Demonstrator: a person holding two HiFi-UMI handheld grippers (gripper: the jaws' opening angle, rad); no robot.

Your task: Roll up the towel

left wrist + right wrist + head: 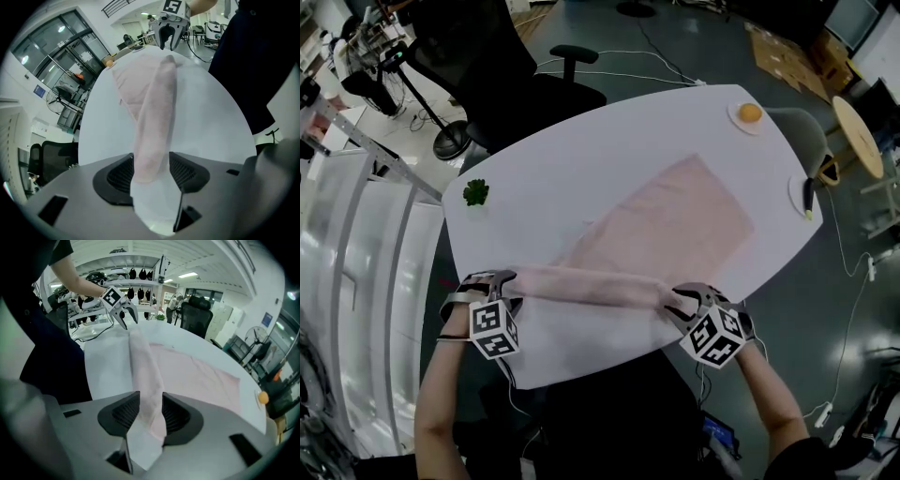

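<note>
A pale pink towel (670, 225) lies on the white table (581, 155), its near part wound into a long roll (591, 284) along the front edge. My left gripper (502, 281) is at the roll's left end. In the left gripper view its jaws (151, 161) stand wide, with the roll's end (152, 140) lying loosely between the pads. My right gripper (680, 298) is at the right end. In the right gripper view the pads of my right gripper (151, 404) press on the towel (150, 394) from both sides. Each view shows the other gripper at the roll's far end.
An orange on a small plate (750, 112) sits at the table's far right. Another plate with a dark utensil (806, 195) is at the right edge, and a green sprig (475, 193) is at the left. A black office chair (516, 66) stands behind the table.
</note>
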